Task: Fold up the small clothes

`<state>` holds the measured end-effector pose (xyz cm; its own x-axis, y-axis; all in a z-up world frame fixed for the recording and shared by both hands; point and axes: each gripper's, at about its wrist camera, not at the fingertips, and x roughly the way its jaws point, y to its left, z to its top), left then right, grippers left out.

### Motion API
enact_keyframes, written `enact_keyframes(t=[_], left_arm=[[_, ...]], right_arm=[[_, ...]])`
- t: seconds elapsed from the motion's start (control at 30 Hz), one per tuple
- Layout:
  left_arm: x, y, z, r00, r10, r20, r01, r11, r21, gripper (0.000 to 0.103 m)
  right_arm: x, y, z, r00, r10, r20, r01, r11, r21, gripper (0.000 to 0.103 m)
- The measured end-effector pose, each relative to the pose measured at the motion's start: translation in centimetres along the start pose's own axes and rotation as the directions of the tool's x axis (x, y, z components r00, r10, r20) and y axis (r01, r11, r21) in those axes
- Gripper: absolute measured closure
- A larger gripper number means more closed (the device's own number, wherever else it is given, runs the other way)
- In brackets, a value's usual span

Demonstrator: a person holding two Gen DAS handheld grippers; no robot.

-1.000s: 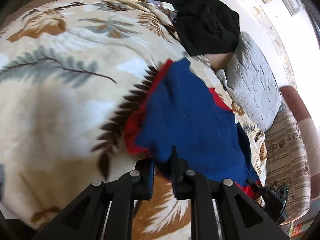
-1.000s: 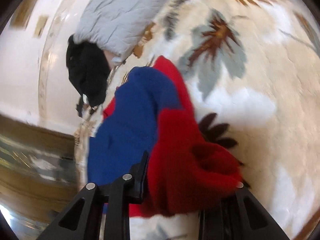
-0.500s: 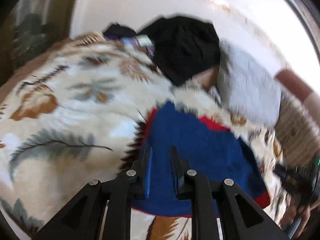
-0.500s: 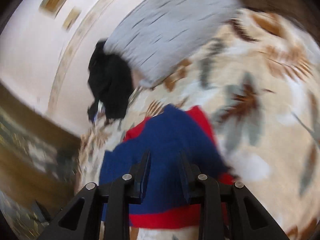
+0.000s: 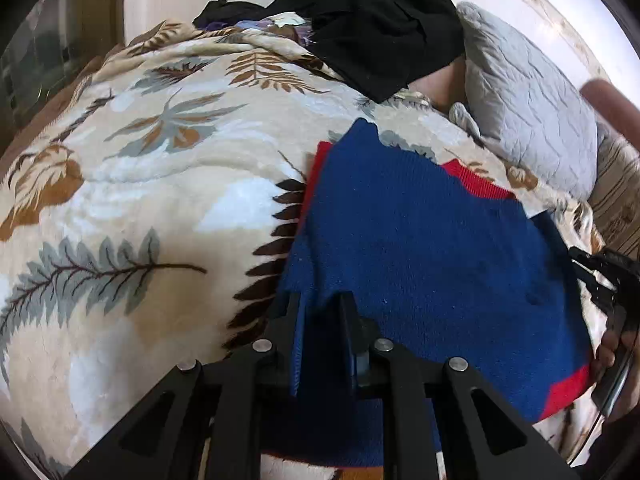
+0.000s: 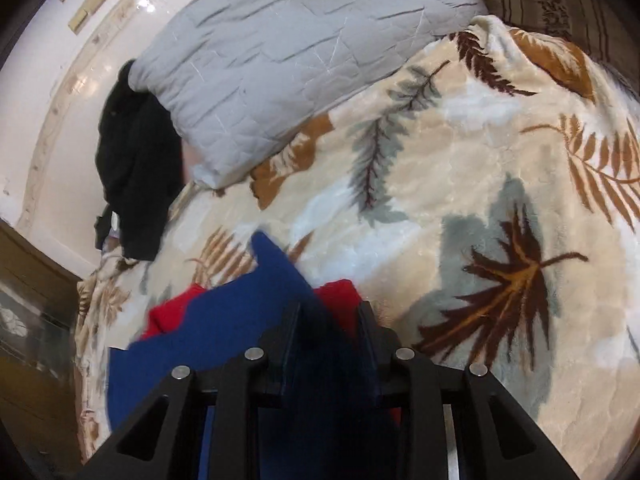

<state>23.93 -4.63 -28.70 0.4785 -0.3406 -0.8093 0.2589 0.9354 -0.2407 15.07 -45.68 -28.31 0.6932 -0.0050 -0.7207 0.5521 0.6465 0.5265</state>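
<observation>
A small blue knit garment with red trim lies on a leaf-patterned blanket. My left gripper sits at its near left edge with blue cloth between the narrowly parted fingers. My right gripper sits over the garment at its right side, with blue and red cloth between its fingers. The right gripper also shows at the right edge of the left wrist view. The fingertips of both are partly buried in cloth.
A grey quilted pillow lies beyond the garment and shows in the right wrist view. A heap of black clothing lies at the head of the bed, also in the right wrist view. A white wall stands behind.
The red-trimmed side that the right gripper held up a second ago now lies down. The garment lies flatter and blue side up. Both grippers have swung and come low over the garment's edges.
</observation>
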Motion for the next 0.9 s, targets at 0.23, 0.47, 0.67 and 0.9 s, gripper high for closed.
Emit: enact_keyframes(t=[0.23,0.47,0.67,0.9], left_arm=[[-1.7,1.4,-0.6,0.997,0.07,0.029,-0.07,0.998,-0.003,0.085],[-3.1,3.3,-2.1,0.999,0.047,0.017,-0.046,0.998,-0.039,0.081],[-7.3,5.7,-3.3,0.993,0.01,0.117,0.004,0.993,-0.117,0.079],[-7.9,1.7,-4.7,0.974,0.13,0.183,-0.148,0.985,0.087,0.079]], right_arm=[[-1.8,4.8,-4.6,0.995,0.066,-0.078,-0.08,0.977,-0.2,0.072],[-0.9,5.0,-7.4,0.981,0.026,-0.193,-0.065,0.978,-0.198,0.072],[-4.3,6.8,-10.0,0.96,0.2,-0.194,-0.24,0.948,-0.209,0.072],[-2.0,8.5,-13.7,0.952,0.102,-0.29,-0.186,0.942,-0.28,0.071]])
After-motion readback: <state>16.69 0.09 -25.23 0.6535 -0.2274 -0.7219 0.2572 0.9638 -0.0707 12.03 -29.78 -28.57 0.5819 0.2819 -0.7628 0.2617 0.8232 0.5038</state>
